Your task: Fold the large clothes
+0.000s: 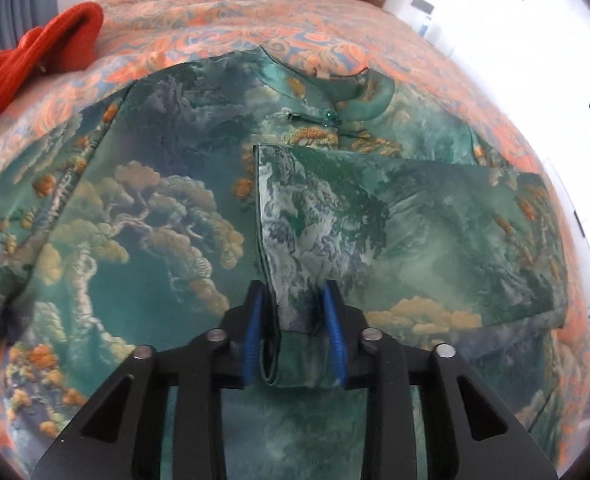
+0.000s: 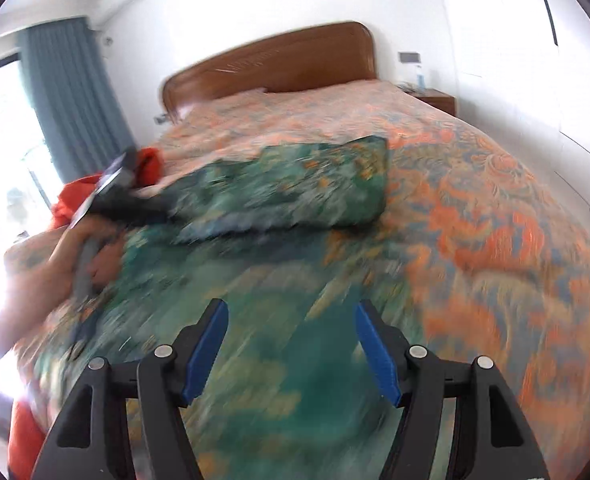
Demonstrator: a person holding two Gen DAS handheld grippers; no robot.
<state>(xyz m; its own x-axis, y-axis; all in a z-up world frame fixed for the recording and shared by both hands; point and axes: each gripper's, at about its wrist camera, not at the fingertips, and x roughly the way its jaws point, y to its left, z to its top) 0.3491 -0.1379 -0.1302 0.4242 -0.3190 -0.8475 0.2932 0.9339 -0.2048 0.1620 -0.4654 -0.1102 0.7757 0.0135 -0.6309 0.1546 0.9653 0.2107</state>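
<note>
Left gripper (image 1: pixel 295 320) fingers pinch shiny green landscape-print silk garment (image 1: pixel 143 208) sleeve; right gripper (image 2: pixel 293 352) wide open, empty. Slippery cloth may slide out.

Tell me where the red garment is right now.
The red garment lies bunched at the upper left of the left wrist view, on the bedspread beyond the green shirt.

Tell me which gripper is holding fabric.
The left gripper: a fold of the green printed garment sits between its pads. The right gripper is open, empty.

Left gripper (image 1: pixel 295 300) fingers clamped; right gripper (image 2: pixel 291 320) fingers spread wide.
</note>
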